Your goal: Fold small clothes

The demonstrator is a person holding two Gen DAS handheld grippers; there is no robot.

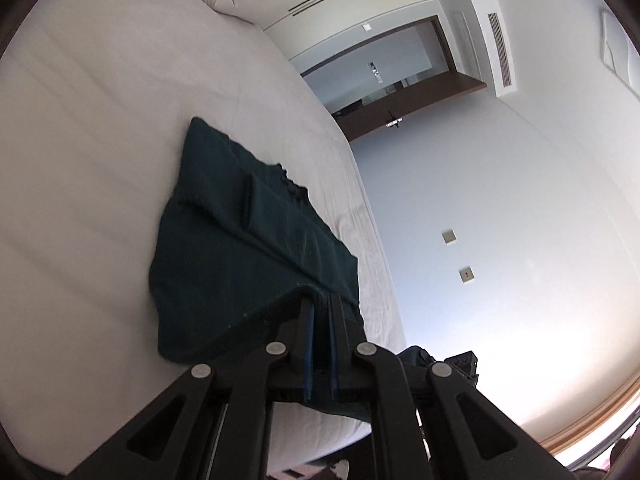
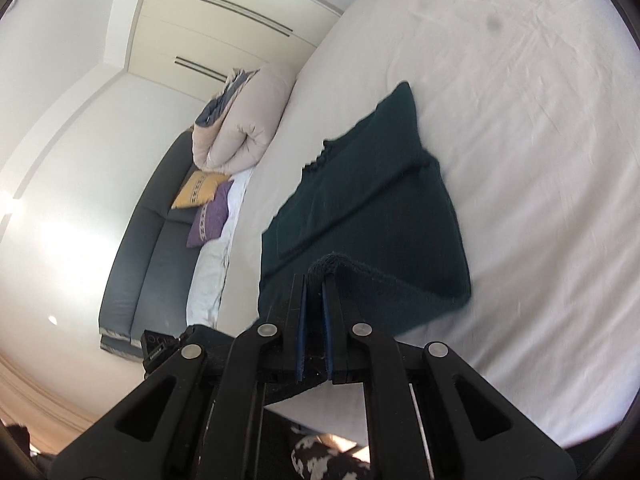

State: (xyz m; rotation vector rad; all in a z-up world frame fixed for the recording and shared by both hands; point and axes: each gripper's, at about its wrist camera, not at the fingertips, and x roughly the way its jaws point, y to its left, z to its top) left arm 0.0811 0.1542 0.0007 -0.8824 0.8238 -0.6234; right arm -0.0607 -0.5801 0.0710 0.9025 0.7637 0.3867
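Tongs at the bottom of each view are pinched nearly closed on the near hem of a dark green garment (image 1: 240, 240): the left tongs (image 1: 320, 300) grip one corner of that edge at lower centre of the left view, and the right tongs (image 2: 316, 276) grip the other corner, where the cloth bunches over the tips at lower centre of the right view. From both grips the near edge is raised off the bed (image 1: 100, 120), and the rest of the garment slopes away and lies flat on the pale sheet through the middle of each frame, its far end toward the upper centre. Beyond it, a rolled duvet (image 2: 240, 120) sits at the far end of the bed, with a sofa (image 2: 152, 232) and two cushions at centre left of the right view. The step in hand looks like the first fold, with the near hem lifted to go over. The next move likely calls for carrying both corners forward together, level with each other, laying the hem on the far edge, then releasing.
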